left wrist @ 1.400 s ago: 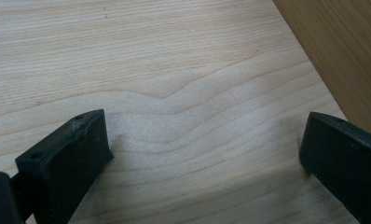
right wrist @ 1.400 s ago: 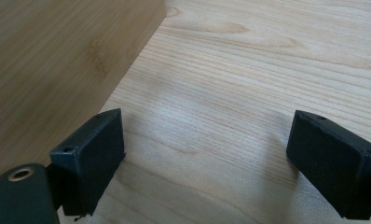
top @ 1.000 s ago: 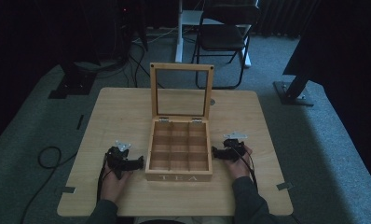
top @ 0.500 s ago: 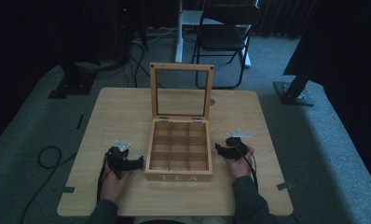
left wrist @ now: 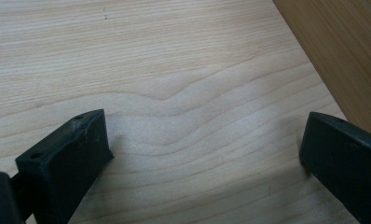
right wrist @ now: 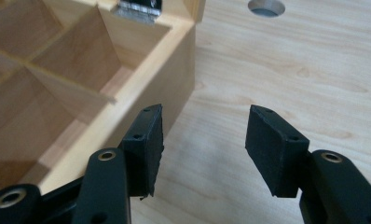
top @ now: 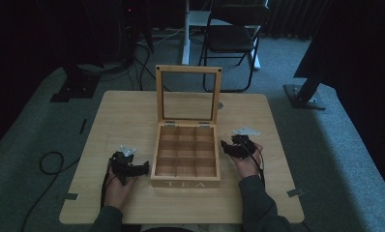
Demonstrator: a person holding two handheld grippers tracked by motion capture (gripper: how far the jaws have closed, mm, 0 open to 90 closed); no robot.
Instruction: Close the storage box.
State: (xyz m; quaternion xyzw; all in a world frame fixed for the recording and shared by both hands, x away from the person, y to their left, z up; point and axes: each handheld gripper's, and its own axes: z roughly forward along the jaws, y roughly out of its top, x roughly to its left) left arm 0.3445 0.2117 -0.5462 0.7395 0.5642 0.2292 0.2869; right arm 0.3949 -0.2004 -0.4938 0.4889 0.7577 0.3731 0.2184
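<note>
On table (top: 132,111) beside tea box (top: 185,159) | left tongs (left wrist: 207,154) spread, empty | right tongs (right wrist: 204,144) spread, empty

Black folding chair (top: 233,36) on the carpet (top: 31,140) behind the table (top: 123,111)

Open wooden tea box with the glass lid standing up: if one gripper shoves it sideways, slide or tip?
The wooden tea box likely slides: its base is broad, low and flat on the smooth wooden table. Its upright glass-paned lid on small metal hinges may swing or drop shut, so push the base.
</note>
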